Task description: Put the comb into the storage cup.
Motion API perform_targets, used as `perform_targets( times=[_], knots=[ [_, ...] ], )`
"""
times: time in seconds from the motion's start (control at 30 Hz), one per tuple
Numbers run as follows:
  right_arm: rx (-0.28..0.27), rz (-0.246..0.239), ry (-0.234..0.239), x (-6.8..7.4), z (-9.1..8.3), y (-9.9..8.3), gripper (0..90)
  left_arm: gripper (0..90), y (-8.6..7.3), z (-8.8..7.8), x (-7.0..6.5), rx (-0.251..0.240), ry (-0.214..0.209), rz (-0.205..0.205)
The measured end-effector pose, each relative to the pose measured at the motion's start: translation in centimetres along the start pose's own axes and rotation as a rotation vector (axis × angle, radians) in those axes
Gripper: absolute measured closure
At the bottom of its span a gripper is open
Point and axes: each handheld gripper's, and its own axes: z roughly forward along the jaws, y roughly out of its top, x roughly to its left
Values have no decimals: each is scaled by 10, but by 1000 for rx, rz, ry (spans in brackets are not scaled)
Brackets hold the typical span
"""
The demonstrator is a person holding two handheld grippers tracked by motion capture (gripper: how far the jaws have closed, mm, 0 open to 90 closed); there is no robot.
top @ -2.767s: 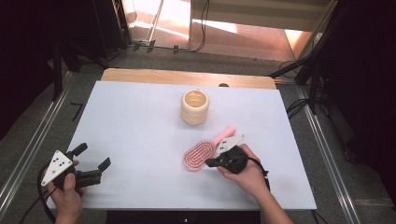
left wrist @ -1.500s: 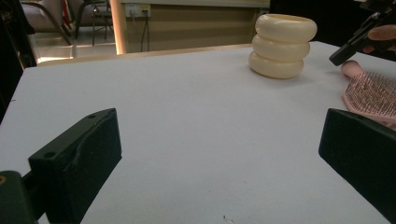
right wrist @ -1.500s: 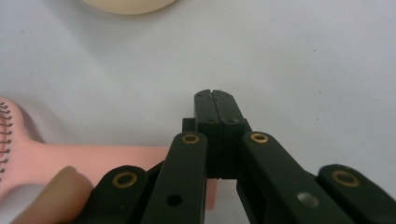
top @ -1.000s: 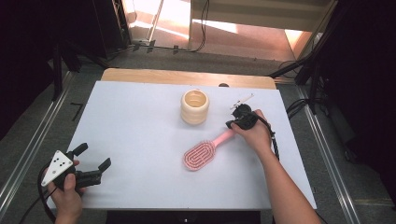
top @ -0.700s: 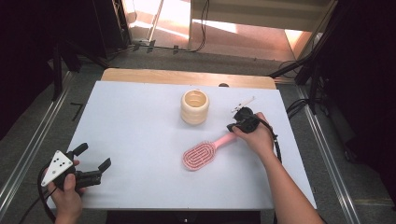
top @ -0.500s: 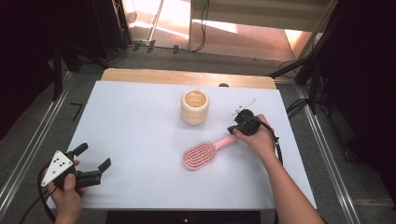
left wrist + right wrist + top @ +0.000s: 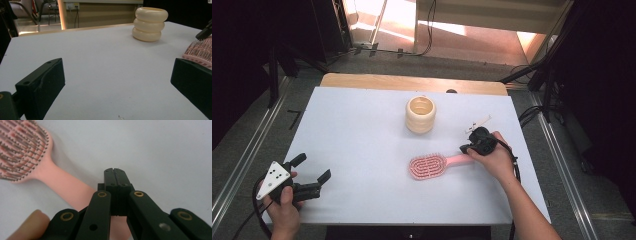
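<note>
A pink hairbrush (image 7: 428, 166) lies bristles up on the white table (image 7: 357, 130), right of centre, with its handle pointing right. My right gripper (image 7: 464, 148) is shut with its jaws pressed together and nothing between them, resting at the far side of the handle's end. In the right gripper view the shut tips (image 7: 115, 173) sit just beside the pink handle, and the brush head (image 7: 22, 152) is at the upper left. My left gripper (image 7: 312, 167) stands open near the front left corner, its wide gap (image 7: 117, 75) empty.
A cream ribbed cup (image 7: 420, 114) stands upright at the back centre of the table, and it appears again as the cup (image 7: 150, 23) in the left gripper view, with the brush head (image 7: 200, 51) to its right. A wooden strip (image 7: 412, 82) borders the far edge.
My right gripper has moved from the brush's near side to its handle end. Over the last second it came nearer, swinging the handle so the brush lies more level. The left gripper stayed put.
</note>
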Motion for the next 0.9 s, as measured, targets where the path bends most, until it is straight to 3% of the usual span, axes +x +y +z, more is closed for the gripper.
perform_targets(
  times=[0.2,0.23,0.37,0.4,0.43,0.47,0.5,0.53,0.63,0.8,0.9],
  knots=[
    [38,-42,11,4,-3,-6,879,0,0,0,0,0,-4,0],
    [21,-87,21,2,-7,-5,878,0,0,0,0,1,-4,1],
    [11,-119,23,-3,-15,-2,878,0,0,0,0,0,-2,2],
    [23,-176,25,-5,-17,1,878,0,0,0,0,0,-1,2],
    [23,-176,25,-5,-17,1,878,0,0,0,0,0,-1,2],
    [63,-233,-13,-6,-17,4,878,0,0,0,0,0,-2,1],
    [63,-233,-13,-6,-17,4,878,0,0,0,0,0,-2,1],
    [106,-275,-42,-7,-14,5,878,0,0,0,0,-1,-4,1],
    [146,-305,-64,-7,-10,5,879,0,0,0,0,-4,-5,-2],
    [187,-359,-35,-7,-5,1,879,0,0,0,0,-1,-5,1],
    [201,-366,-20,-6,-6,0,880,0,0,0,0,-2,-5,0]
  ],
)
